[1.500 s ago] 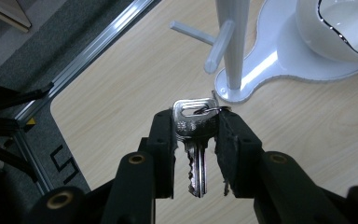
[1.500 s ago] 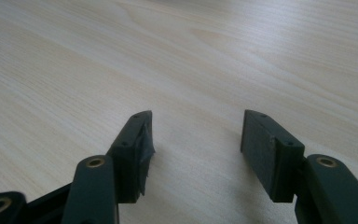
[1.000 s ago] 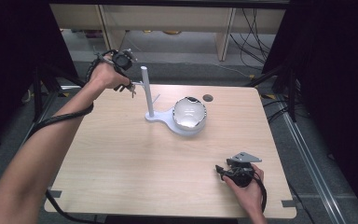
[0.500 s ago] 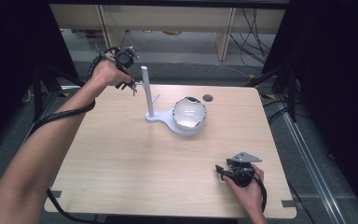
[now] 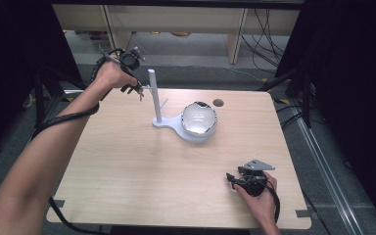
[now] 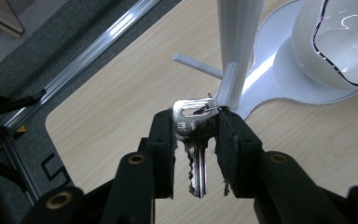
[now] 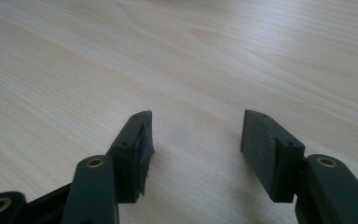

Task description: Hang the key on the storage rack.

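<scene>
Over the last second the left claw [image 6: 196, 140] had barely moved, staying clamped on the keys [image 6: 195, 128] beside the stand [image 5: 152, 98]; hanging them on its peg [image 6: 196, 65] seemed the aim. The keys were dull stamped metal on a thin ring, the stand smooth white plastic with a glossy bowl [image 5: 199, 119]. The right claw [image 7: 196, 154] rested apart on the pale wood-grain surface [image 5: 127, 166].

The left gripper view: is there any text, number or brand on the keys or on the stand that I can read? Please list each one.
Keys: stamped characters on the head, too blurred to read.
Stand: no text.
Bowl: no text.
Left gripper: no text.
</scene>
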A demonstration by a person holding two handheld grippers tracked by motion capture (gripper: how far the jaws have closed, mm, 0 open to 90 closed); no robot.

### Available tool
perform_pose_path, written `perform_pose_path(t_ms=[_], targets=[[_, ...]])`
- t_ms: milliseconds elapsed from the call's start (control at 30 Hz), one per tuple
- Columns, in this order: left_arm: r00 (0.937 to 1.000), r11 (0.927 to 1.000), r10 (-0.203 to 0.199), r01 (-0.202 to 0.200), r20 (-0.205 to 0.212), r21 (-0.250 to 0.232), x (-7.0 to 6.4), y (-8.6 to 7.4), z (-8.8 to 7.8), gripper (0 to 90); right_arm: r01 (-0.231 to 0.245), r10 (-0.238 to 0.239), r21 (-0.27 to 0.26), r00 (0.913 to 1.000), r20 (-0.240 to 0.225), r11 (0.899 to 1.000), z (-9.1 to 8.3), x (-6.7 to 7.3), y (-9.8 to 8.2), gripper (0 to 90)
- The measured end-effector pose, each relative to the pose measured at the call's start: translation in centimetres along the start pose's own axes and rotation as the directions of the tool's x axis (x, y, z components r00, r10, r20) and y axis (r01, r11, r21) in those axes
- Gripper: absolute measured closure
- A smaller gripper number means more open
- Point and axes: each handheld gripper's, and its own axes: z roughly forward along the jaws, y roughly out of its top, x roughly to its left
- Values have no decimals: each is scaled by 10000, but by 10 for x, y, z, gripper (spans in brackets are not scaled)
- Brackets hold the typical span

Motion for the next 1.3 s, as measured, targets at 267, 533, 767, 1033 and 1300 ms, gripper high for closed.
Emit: perform_pose_path(t_ms=[267, 533, 767, 1033, 1300], targets=[[9999, 10000, -61, 61, 88, 23, 1, 2, 0, 669, 45, -45, -13, 10000, -18, 10000, 0, 0, 0, 442], [9998, 9999, 137, -138, 164, 52, 3, 4, 1, 667, 206, -206, -121, 9998, 35, 9997, 1, 0, -1, 439], [9998, 9998, 184, -185, 88, 63, 3, 4, 1, 674, 215, -214, -124, 9998, 43, 9997, 1, 0, -1, 438], [9997, 9998, 147, -149, -216, -92, 8, 2, 1, 688, 201, -201, -130, 9998, 21, 9997, 1, 0, -1, 438], [9997, 9993, -23, 14, -257, -364, 6, -5, -5, 654, 242, -241, -121, 9997, 60, 9996, 1, 0, -1, 437]])
